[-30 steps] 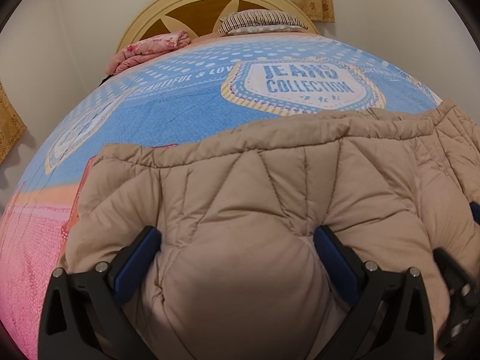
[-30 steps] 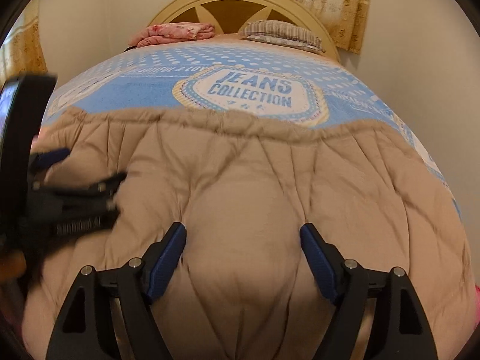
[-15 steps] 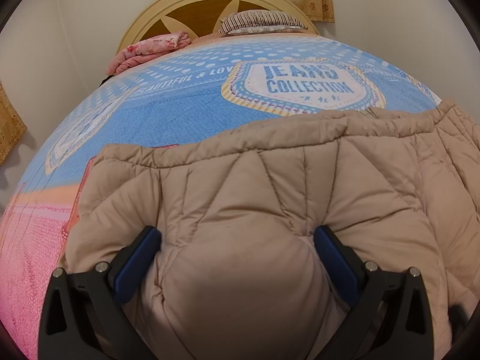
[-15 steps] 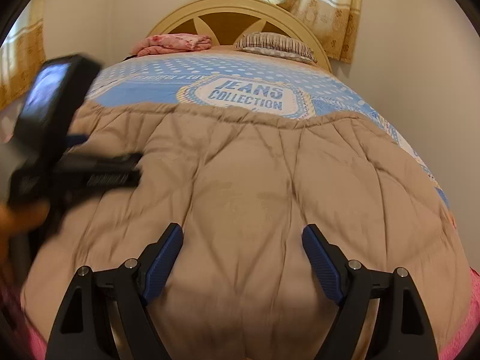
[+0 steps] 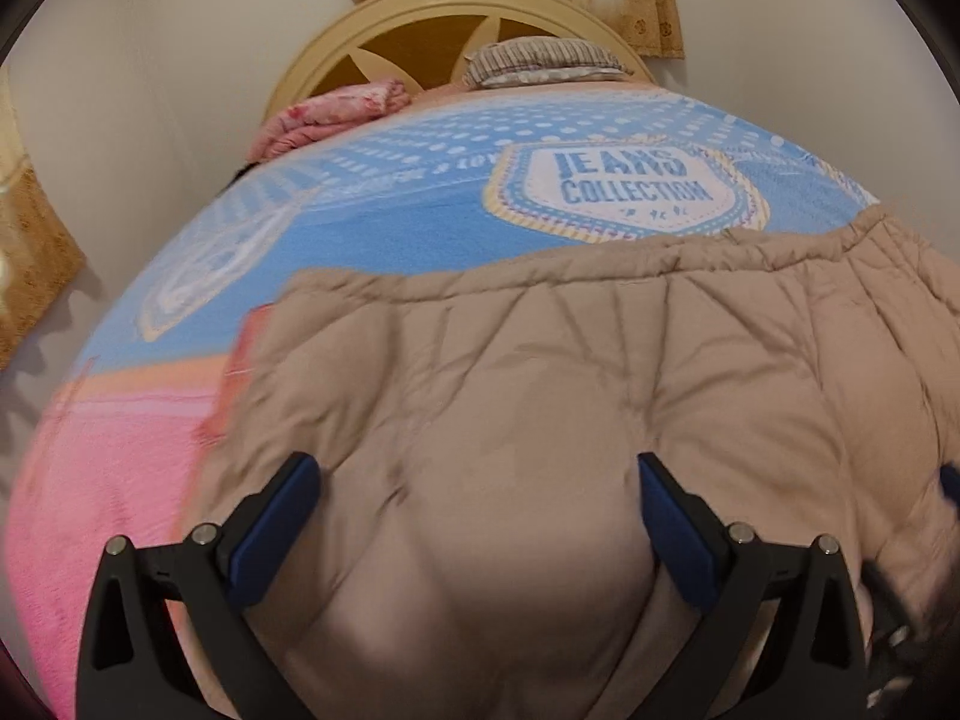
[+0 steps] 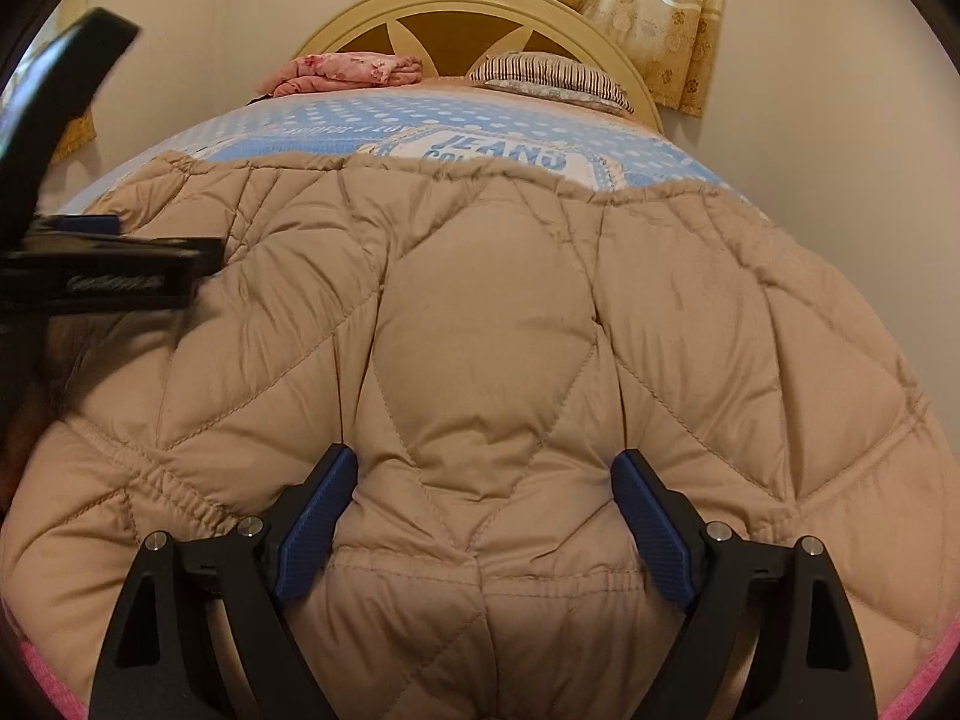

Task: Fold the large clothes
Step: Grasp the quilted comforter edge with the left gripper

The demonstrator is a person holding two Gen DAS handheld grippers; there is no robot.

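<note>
Change since a second ago: my right view has closed in on the quilted jacket [image 6: 480, 312], which now covers most of the "JEANS COLLECTION" badge [image 6: 510, 156] on the bedspread [image 6: 372, 120]; my left view has drawn back a little and shows more pink at the near left.

Item, task garment: beige quilted jacket, spread flat across the near half of the bed, its gathered hem running left to right along the far side.

Item, right gripper [image 6: 485, 516]: jaws wide and just opening further, a puffed panel of the jacket bulging between the blue pads [image 6: 312, 534]; I cannot tell whether they press on it.

Item, left gripper [image 5: 474, 525]: jaws wide apart over the jacket's left part, fabric swelling between them, grip not clear to me.

Item, far end: cream headboard [image 5: 456, 6], striped pillow [image 5: 540, 60], folded pink cloth [image 5: 330, 114], patterned curtains [image 6: 648, 0].
</note>
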